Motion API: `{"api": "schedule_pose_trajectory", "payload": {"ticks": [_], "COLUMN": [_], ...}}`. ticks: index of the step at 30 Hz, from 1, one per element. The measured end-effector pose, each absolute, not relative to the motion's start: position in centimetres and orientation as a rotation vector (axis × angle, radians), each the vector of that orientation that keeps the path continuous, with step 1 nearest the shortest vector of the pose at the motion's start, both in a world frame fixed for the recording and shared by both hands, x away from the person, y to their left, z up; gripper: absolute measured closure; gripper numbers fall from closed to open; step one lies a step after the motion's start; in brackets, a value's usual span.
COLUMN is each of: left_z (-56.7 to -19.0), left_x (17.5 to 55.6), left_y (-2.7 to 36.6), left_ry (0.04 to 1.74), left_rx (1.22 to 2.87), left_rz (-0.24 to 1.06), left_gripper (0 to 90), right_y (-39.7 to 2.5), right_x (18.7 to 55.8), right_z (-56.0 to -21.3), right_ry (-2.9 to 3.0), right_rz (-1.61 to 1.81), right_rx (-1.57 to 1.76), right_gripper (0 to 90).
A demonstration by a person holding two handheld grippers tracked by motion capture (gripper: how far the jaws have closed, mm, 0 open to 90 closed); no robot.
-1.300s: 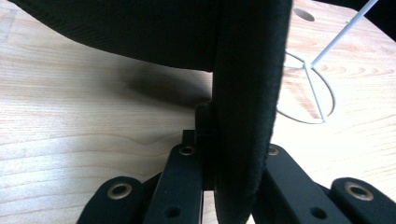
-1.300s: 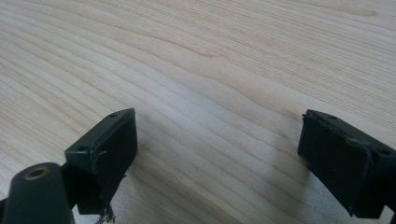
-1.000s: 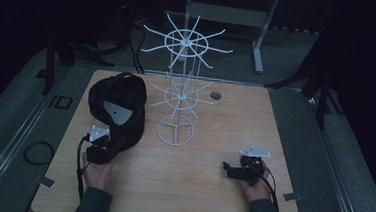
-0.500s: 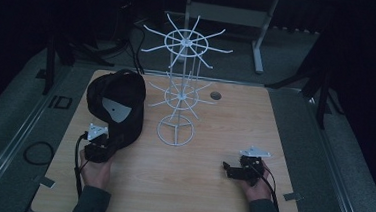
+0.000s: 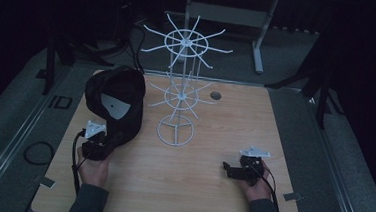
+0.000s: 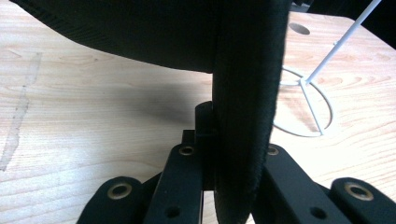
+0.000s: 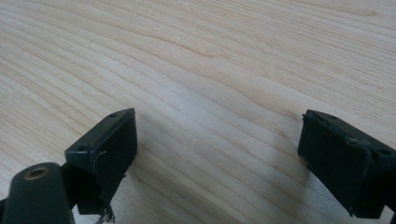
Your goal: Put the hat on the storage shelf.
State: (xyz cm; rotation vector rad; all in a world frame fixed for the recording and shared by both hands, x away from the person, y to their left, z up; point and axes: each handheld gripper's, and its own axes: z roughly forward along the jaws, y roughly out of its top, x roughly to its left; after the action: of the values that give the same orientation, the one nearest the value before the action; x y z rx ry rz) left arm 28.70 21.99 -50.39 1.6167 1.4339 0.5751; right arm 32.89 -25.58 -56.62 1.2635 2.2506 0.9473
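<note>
Black fabric, the brim of a dark baseball cap, is clamped between the jaws of my left gripper at the near left of the pale wooden table, just beside the white wire display stand. My right gripper rests near the right edge, jaws spread wide over bare wood, well apart from the cap.

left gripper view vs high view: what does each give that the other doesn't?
Left gripper view alone: close up, the cap's brim edge runs between the left gripper jaws, clamped.

High view alone: the whole white wire rack with its two tiers of hooks, the right gripper low over the table and apart from the cap, and both hands.

Both: the black cap, the rack's ring base and the wooden tabletop.
</note>
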Motion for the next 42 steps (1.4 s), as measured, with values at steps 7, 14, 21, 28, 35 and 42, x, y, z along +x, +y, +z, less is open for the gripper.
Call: {"api": "schedule_pose_trajectory", "payload": {"ticks": [7,14,21,28,35,42], "left_z": [-50.0,-49.6,-48.9,-48.3,-47.7,-47.1], "left_x": [28.6,28.7,28.6,28.5,28.5,28.6], "left_y": [22.2,22.1,22.1,22.1,22.2,22.0], "left_ry": [1.423,1.413,1.396,1.384,1.373,1.358], "left_rx": [1.61,1.606,1.6,1.588,1.581,1.578], "left_rz": [0.577,0.581,0.591,0.601,0.611,0.615], "left_gripper": [86.7,86.7,86.7,86.6,86.6,86.7], "right_y": [-25.6,-25.6,-25.6,-25.6,-25.6,-25.6], "right_x": [32.9,32.9,32.9,32.9,32.9,32.9], "right_z": [-56.6,-56.6,-56.6,-56.6,-56.6,-56.6], "right_ry": [2.251,2.25,2.25,2.25,2.25,2.25], "right_rz": [0.947,0.947,0.948,0.948,0.948,0.948], "right_rx": [1.263,1.264,1.264,1.264,1.264,1.261], "right_gripper": [11.7,11.7,11.7,11.7,11.7,11.7]}}
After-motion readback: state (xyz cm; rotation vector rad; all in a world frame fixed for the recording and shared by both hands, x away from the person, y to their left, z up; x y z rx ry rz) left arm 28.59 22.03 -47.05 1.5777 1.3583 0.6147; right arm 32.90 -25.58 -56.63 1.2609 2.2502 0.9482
